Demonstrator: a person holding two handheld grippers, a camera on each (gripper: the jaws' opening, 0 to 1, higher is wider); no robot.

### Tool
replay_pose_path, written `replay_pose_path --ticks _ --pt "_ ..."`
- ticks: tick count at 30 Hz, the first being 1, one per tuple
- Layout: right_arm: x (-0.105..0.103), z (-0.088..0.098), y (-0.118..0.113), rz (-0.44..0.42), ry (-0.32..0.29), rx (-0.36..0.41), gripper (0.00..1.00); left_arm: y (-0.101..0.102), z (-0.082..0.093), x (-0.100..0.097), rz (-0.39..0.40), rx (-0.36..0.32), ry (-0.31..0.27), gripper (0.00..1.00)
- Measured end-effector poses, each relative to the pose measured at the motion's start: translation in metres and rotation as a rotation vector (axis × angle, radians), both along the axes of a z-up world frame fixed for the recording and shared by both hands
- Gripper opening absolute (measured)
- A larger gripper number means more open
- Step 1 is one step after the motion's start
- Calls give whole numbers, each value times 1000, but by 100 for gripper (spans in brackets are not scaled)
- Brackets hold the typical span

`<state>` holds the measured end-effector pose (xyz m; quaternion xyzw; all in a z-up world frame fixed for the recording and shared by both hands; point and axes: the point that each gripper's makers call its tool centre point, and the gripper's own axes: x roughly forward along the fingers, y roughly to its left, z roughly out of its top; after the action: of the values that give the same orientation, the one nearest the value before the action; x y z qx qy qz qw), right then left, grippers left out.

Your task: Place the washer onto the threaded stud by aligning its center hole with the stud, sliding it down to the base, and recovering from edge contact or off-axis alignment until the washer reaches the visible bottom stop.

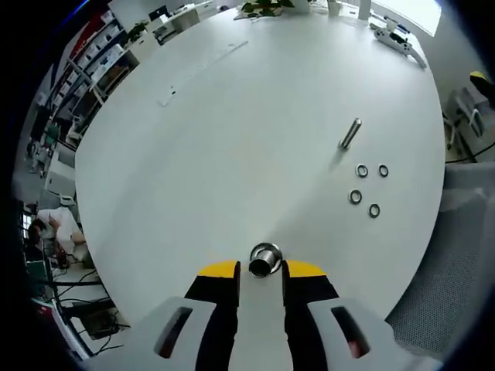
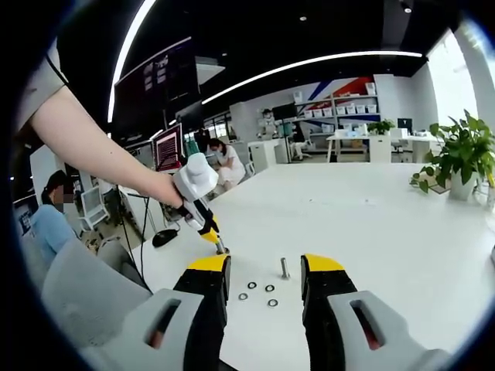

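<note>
A threaded stud [image 1: 350, 133] stands upright on the white table [image 1: 232, 139]. Several small washers [image 1: 362, 171] lie flat close beside it. My left gripper [image 1: 261, 269] is shut on a short shiny metal cylinder [image 1: 264, 260], well short of the stud. In the right gripper view the stud [image 2: 285, 267] stands between my right gripper's yellow-tipped jaws, farther off, with the washers [image 2: 270, 288] in front of it. My right gripper [image 2: 265, 267] is open and holds nothing. The left gripper [image 2: 207, 229], held by a hand, points down at the table left of the washers.
A potted plant [image 2: 456, 158] stands at the table's right side. A white tool [image 1: 396, 40] and a flat strip [image 1: 203, 68] lie far across the table. A seated person [image 2: 48, 220] is beyond the table's left edge [image 2: 147, 267].
</note>
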<state>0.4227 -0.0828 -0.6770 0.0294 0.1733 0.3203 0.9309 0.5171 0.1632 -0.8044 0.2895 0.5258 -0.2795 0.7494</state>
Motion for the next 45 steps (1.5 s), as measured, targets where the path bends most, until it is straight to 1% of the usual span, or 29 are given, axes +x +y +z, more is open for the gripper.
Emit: replay_pose_path --ticks 4,7,11,13,14,17,19,20,21,22,23,25,29,30,32,34,37,38,39,40,41,42,43,45 --pt "-1 1 2 9 -3 -1 39 3 7 2 36 -27 -31 20" --pt "-2 1 3 13 -5 -3 39 6 16 5 66 -49 -77 20" --pt "-1 1 3 13 -6 -2 39 7 25 5 106 -93 -116 20" --pt "-1 0 3 11 -4 -3 39 5 32 4 122 -116 -152 20" --pt "-1 0 2 10 -4 -4 39 3 37 4 133 -137 -180 20" --pt "-1 0 2 9 -6 -7 39 2 45 0 131 -153 -223 20" --pt "-1 -1 3 14 -7 -13 39 -1 54 -3 137 -175 -267 20" --pt "-1 -2 4 17 -6 -17 39 0 56 -5 150 -178 -276 20" --pt "-1 -3 4 18 -3 -22 39 3 59 -7 193 -184 -287 20" --pt "-1 -3 4 18 -3 -23 39 2 62 -7 219 -212 -302 21" --pt "-1 -2 4 16 -8 -25 39 0 67 -9 251 -250 -329 21" --pt "-2 -2 4 15 -10 -29 39 -1 72 -12 281 -280 -358 20" --pt "-1 -3 4 15 -18 -44 39 -7 84 -18 275 -317 -445 20" --pt "0 -3 3 12 -18 -43 40 -11 90 -20 277 -349 -480 20" --pt "1 -3 2 6 -19 -48 40 -15 97 -23 288 -393 -526 21" --pt "1 -3 0 -1 -25 -63 40 -18 100 -29 310 -430 -538 22" --pt "0 -3 0 -1 -29 -76 40 -21 104 -38 307 -444 -568 22" --pt "0 -3 0 -1 -34 -86 40 -20 107 -40 315 -455 -586 21" --pt "0 -3 1 1 -37 -91 40 -20 114 -42 351 -497 -620 21" --pt "0 -3 1 2 -36 -91 40 -22 118 -44 352 -526 -639 22" --pt "0 -4 1 2 -35 -94 40 -21 122 -48 341 -531 -665 22" --pt "1 -4 1 2 -36 -96 41 -20 123 -52 332 -520 -676 22" --pt "1 -4 1 1 -37 -96 41 -21 128 -56 318 -523 -708 22" --pt "2 -4 0 -3 -38 -98 41 -22 132 -62 322 -548 -724 22"
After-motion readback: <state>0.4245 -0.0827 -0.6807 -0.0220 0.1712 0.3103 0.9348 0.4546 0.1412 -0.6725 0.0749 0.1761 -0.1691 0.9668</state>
